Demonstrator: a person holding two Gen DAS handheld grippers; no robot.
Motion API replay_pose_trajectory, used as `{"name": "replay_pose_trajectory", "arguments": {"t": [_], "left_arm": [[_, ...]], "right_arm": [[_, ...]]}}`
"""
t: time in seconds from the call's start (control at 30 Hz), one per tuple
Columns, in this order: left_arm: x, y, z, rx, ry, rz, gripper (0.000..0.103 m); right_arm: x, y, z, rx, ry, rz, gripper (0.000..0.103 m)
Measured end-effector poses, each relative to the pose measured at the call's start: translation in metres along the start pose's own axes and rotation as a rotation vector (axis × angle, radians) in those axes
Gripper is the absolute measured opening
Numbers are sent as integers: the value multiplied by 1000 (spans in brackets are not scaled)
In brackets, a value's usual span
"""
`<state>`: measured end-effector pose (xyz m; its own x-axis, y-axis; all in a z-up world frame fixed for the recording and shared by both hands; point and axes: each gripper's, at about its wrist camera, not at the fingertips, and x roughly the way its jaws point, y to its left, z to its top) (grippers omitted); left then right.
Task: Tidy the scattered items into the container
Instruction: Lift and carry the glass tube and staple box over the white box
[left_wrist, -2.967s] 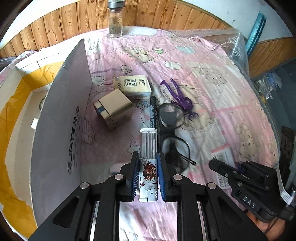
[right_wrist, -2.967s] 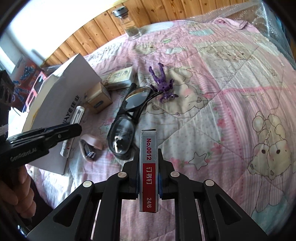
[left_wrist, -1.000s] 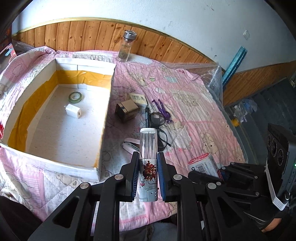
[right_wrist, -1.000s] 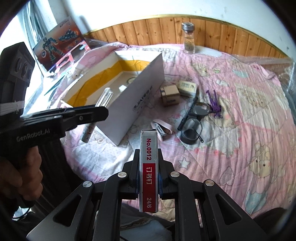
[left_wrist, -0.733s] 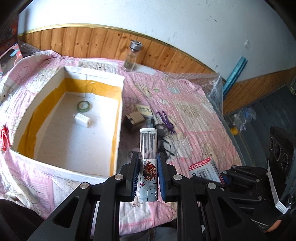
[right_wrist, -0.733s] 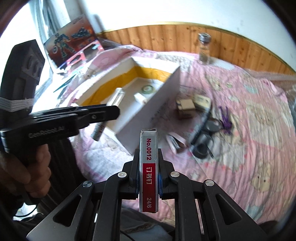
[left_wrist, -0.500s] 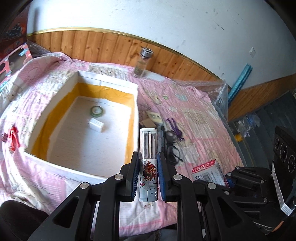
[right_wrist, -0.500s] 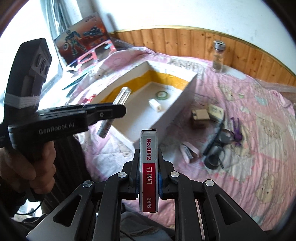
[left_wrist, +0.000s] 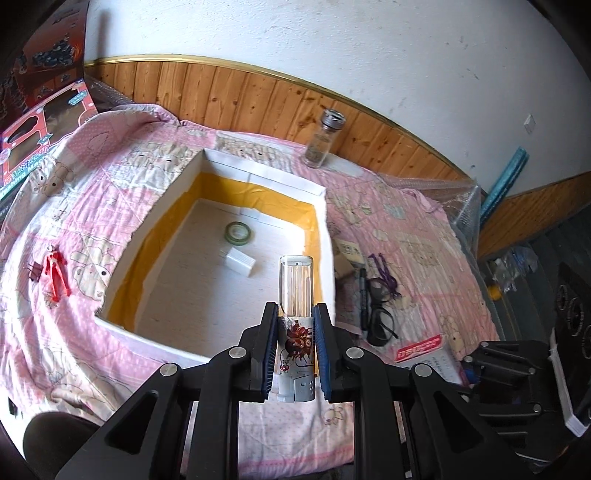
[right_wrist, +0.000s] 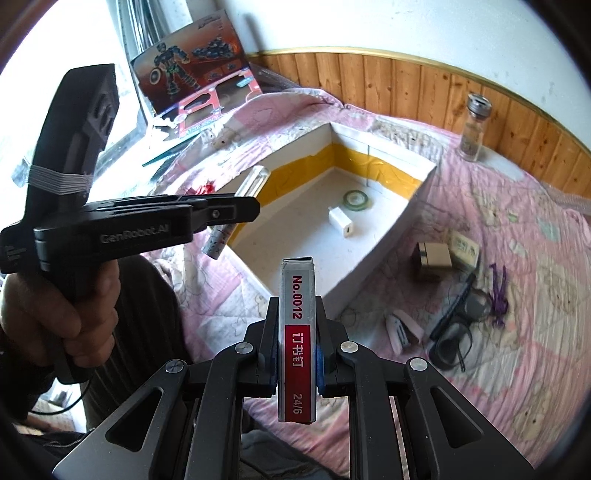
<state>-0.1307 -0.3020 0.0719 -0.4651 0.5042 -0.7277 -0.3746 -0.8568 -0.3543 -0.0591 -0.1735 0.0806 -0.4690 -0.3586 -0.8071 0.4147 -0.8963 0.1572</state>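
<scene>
- Holding a clear tube (left_wrist: 295, 325) with a cartoon print, the left gripper (left_wrist: 294, 349) had its jaws closed tight on the printed lower half, clear end pointing forward.
- That tube hung above the near edge of the box (left_wrist: 177, 192), not inside it yet.
- Right gripper (right_wrist: 297, 354) was clamped the same way on a slim staples box (right_wrist: 297, 332), grey and red, reading "No.0012" and "24/6".
- The staples box sat in the air off the box's near right corner, over the quilt (right_wrist: 524, 295).
- From the right wrist camera you could see a hand (right_wrist: 70, 295) wrapped round the left gripper's black handle.
- The box itself was white card with yellow tape round the inner walls, sitting on the pink quilt toward its left side.
- Inside on the floor: a tape roll (left_wrist: 239, 233) near the far wall and a white charger (left_wrist: 241, 261) just in front of it, not touching.
- Right of the box on the quilt: a small tan box (right_wrist: 436, 255), a cream packet (right_wrist: 463, 250) just beside it, glasses (right_wrist: 458, 325), a purple clip thing (right_wrist: 498, 295), and a pink stapler (right_wrist: 400, 326) nearer the front edge.
- A glass jar (left_wrist: 323, 142) stood at the quilt's far edge by the wood panelling.
- Left of the box lay a red figure (left_wrist: 55, 271).
</scene>
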Motion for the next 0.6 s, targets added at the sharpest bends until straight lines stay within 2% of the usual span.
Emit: {"name": "replay_pose_trajectory", "arguments": {"t": [0.4,0.6], "left_arm": [[24,19,28,24,27,66,20],[43,28,36,14,63,66,20]], "right_arm": [[34,-1,42,-48,24,18,15],[59,-7,60,-26,64,88,15]]}}
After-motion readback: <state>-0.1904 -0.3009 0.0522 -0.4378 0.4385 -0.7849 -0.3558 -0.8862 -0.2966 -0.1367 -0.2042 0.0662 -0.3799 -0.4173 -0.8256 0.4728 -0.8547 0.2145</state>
